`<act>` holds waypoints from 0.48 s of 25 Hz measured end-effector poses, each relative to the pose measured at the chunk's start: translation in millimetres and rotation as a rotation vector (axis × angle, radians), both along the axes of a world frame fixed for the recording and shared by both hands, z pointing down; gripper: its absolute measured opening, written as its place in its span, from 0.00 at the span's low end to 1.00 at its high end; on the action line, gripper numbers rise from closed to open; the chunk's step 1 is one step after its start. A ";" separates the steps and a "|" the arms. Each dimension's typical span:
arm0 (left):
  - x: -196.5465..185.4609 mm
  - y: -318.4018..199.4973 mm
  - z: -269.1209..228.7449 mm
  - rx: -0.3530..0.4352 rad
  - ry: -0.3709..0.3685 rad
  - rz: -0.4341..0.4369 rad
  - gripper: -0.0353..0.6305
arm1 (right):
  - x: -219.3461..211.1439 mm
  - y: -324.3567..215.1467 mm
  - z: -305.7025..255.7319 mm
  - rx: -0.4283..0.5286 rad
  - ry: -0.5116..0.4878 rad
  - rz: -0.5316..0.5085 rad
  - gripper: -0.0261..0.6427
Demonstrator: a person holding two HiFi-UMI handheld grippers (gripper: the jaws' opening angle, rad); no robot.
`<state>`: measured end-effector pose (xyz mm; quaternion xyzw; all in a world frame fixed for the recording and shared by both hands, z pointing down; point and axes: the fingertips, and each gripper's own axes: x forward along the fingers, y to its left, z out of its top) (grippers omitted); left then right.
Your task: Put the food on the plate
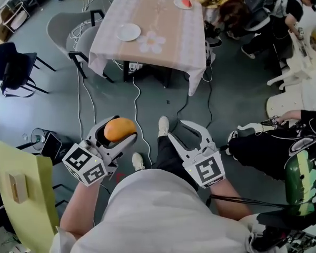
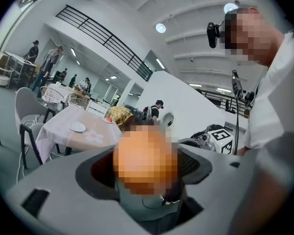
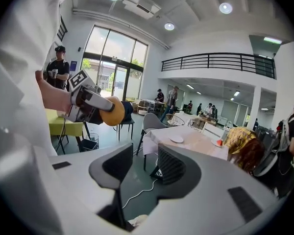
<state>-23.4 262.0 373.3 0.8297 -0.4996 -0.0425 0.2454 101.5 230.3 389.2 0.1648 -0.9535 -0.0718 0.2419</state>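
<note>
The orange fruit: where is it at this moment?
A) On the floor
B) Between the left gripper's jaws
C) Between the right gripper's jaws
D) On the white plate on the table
B: the orange fruit sits clamped in the left gripper; the right gripper is open and empty.

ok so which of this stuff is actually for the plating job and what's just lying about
For the job:
- orange food, held in the left gripper
- empty white plate on the table
- right gripper, open and empty

Just lying about:
- small plate with something red, at the table's far edge
- grey chairs
- floor cables
- yellow-green chair
</note>
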 end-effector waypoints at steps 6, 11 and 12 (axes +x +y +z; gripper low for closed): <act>-31.8 -92.8 9.5 -0.044 -0.029 -0.103 0.57 | -37.2 -94.0 -6.0 0.021 -0.013 -0.111 0.28; -50.3 -181.0 15.2 -0.094 -0.104 -0.139 0.57 | -42.4 -182.2 -18.3 0.036 -0.042 -0.145 0.28; -54.4 -198.5 17.5 -0.104 -0.122 -0.148 0.57 | -40.3 -197.3 -18.1 0.035 -0.046 -0.148 0.28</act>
